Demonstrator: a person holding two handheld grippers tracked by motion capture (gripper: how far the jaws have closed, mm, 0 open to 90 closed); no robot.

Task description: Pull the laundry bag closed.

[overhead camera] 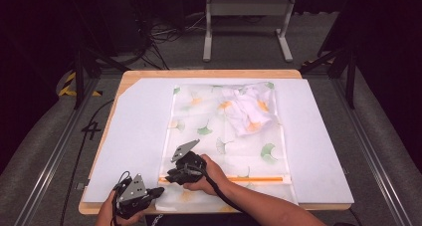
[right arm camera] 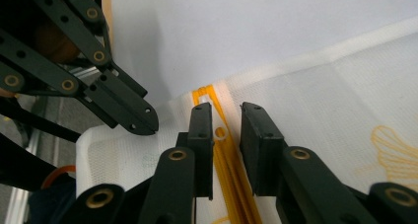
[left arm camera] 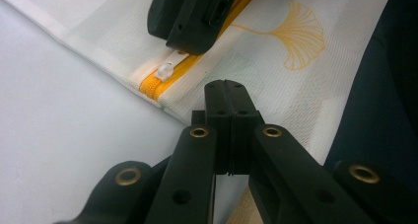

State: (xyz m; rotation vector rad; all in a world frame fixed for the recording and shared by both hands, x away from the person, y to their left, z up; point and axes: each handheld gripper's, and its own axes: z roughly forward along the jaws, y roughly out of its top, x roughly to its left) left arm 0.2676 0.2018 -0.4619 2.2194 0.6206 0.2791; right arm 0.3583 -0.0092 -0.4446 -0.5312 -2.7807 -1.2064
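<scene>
At the near left corner of the worktop [overhead camera: 124, 131], the left gripper [overhead camera: 155, 190] rests with its jaws clenched; in the left gripper view they meet tip to tip right at the hemmed corner of the mesh laundry bag [overhead camera: 199, 151], though whether a fold of the fabric is caught between them cannot be told. It looks placed to steady that corner. Just beyond it lies the left end of the orange zipper [overhead camera: 259, 178], which runs across the bag's near edge, with the white zipper pull [left arm camera: 164, 71] sitting close to that end. The right gripper [overhead camera: 171, 177] hovers over the same spot, its arm reaching across from the right; in the right gripper view its jaws stand apart, one on either side of the zipper track with the pull's ring between them, and the pads do not appear to press on it yet. Further right and toward the far edge, a crumpled white garment [overhead camera: 249, 114] with orange print lies in the bag's upper right corner. As a judgement, loading is done and the closing has come down to the zipper: the pull is lined up but not gripped, and pinching it and drawing it along the orange track is what remains.
</scene>
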